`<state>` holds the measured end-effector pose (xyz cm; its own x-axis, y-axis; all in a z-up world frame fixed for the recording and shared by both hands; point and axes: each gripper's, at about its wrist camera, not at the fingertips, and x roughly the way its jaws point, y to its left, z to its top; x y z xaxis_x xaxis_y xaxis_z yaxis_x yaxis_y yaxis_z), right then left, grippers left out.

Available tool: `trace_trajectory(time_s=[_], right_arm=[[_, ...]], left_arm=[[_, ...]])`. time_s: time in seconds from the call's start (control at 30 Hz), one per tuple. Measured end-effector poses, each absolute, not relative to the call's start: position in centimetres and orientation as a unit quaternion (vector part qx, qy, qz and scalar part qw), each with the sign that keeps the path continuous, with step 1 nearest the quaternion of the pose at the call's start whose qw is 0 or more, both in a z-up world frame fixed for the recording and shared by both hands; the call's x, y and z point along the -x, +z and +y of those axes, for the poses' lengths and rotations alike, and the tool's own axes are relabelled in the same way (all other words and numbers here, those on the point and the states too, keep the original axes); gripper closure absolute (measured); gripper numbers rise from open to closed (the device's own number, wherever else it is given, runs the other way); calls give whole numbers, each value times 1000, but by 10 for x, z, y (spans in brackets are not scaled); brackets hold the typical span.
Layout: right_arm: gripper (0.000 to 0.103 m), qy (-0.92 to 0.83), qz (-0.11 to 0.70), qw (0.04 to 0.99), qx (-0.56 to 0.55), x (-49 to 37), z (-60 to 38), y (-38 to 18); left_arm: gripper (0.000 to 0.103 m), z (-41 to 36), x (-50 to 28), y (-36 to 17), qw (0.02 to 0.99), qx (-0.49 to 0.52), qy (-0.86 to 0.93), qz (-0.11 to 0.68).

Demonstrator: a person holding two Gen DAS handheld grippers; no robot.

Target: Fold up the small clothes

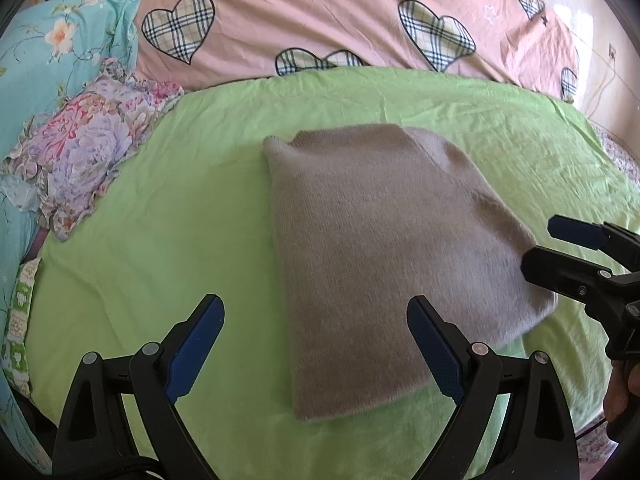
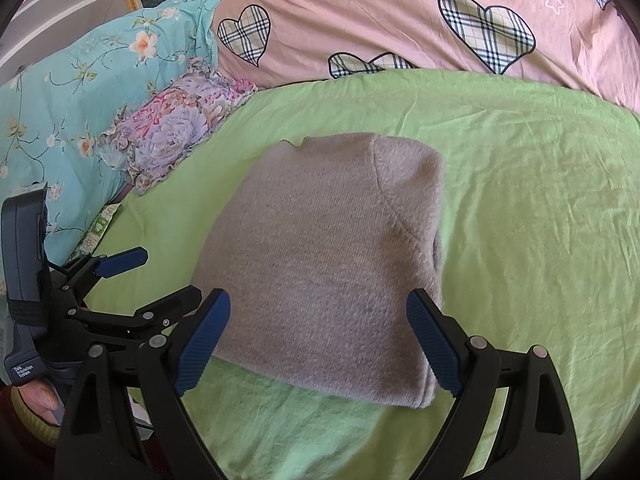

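L grip (image 1: 314, 344) released | R grip (image 2: 318, 340) released | sweater (image 1: 384, 256) folded, edges clear on sheet (image 1: 160, 240)

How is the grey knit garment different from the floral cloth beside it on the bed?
The grey knit garment is plain and folded flat into a neat rectangle; the floral cloth is patterned, ruffled and bunched. The garment lies mid-sheet; the cloth lies at the green sheet's edge. Neither is gripped.

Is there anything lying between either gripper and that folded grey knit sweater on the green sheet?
Nothing visible. The folded grey knit sweater lies alone on the green sheet, with the open right gripper and open left gripper right at its near edge.
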<state>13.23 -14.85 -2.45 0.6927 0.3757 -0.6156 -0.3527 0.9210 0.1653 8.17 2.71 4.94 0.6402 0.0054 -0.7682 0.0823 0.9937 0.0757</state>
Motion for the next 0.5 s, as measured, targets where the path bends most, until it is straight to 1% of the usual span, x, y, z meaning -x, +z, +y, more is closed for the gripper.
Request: trace_trajectory(time_s=[0.2, 0.5], right_arm=[[13, 191, 336, 922, -26, -146, -158, -19], [13, 193, 348, 917, -28, -164, -159, -28]], left_arm=[[10, 41, -101, 59, 907, -42, 0, 419], [10, 47, -111, 45, 897, -34, 17, 441]])
